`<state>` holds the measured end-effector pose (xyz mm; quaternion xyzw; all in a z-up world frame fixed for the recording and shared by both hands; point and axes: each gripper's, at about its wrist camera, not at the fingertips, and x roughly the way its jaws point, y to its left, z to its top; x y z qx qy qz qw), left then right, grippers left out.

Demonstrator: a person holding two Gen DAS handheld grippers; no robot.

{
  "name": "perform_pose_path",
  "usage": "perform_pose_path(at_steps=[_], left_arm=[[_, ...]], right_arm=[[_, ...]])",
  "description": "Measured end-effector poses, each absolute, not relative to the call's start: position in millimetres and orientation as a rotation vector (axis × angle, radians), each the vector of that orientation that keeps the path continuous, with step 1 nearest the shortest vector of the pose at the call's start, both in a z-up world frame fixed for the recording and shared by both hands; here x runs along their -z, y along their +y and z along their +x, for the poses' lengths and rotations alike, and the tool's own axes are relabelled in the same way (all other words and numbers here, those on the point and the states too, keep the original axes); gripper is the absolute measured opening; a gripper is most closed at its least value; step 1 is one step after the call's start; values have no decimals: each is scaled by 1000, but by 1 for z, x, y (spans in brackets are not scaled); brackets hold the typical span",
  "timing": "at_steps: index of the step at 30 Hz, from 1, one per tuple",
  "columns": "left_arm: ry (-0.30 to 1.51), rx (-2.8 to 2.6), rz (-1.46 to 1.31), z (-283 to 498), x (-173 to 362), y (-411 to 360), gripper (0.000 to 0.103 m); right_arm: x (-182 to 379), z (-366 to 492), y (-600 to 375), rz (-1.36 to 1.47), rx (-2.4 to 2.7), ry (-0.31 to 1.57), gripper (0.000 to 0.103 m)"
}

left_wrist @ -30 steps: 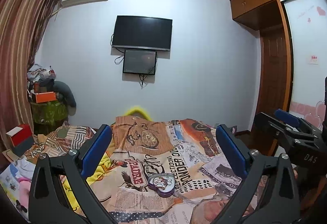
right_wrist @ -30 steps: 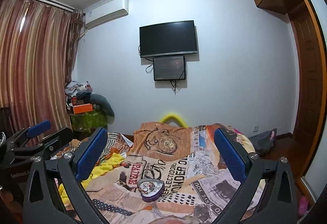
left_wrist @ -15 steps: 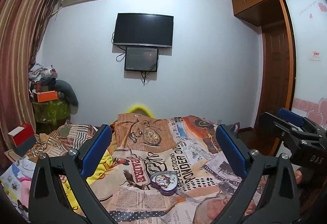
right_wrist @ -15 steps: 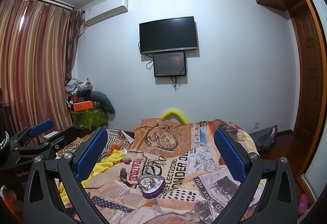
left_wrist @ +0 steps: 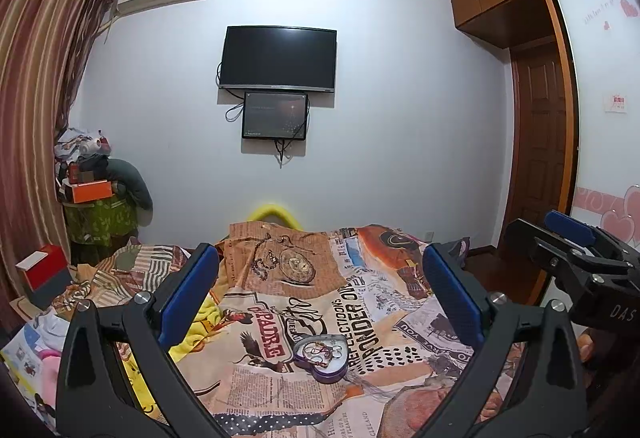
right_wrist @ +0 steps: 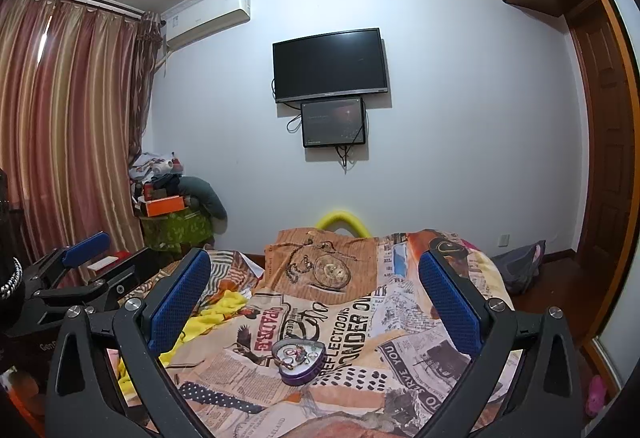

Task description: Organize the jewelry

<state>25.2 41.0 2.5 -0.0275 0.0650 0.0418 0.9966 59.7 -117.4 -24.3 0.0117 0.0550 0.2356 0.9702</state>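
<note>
A purple heart-shaped tin [left_wrist: 323, 357] lies on the bed's patterned blanket [left_wrist: 360, 290]; it also shows in the right wrist view [right_wrist: 298, 359]. Inside it are rings and tangled jewelry. My left gripper [left_wrist: 320, 292] is open and empty, held above and short of the tin. My right gripper [right_wrist: 316, 296] is also open and empty, held above and short of the tin. The right gripper also shows at the right edge of the left wrist view [left_wrist: 576, 250]. The left gripper also shows at the left edge of the right wrist view [right_wrist: 80, 270].
A wall TV [left_wrist: 278, 59] and a smaller screen [left_wrist: 275, 116] hang on the far wall. A cluttered stand with an orange box [left_wrist: 90, 191] is at the left by the curtains [right_wrist: 68, 126]. A wooden door [left_wrist: 542, 142] is at the right.
Both views have shifted a little; the tin now sits slightly lower and more central between the fingers. Both grippers stay open and empty.
</note>
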Motion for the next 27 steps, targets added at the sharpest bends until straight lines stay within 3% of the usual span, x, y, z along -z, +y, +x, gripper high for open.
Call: perform_pose_path(at_steps=[27], left_arm=[[139,-61,-59,29,-1,41,102]], right_arm=[[21,57,-118,31,-472,107,103]])
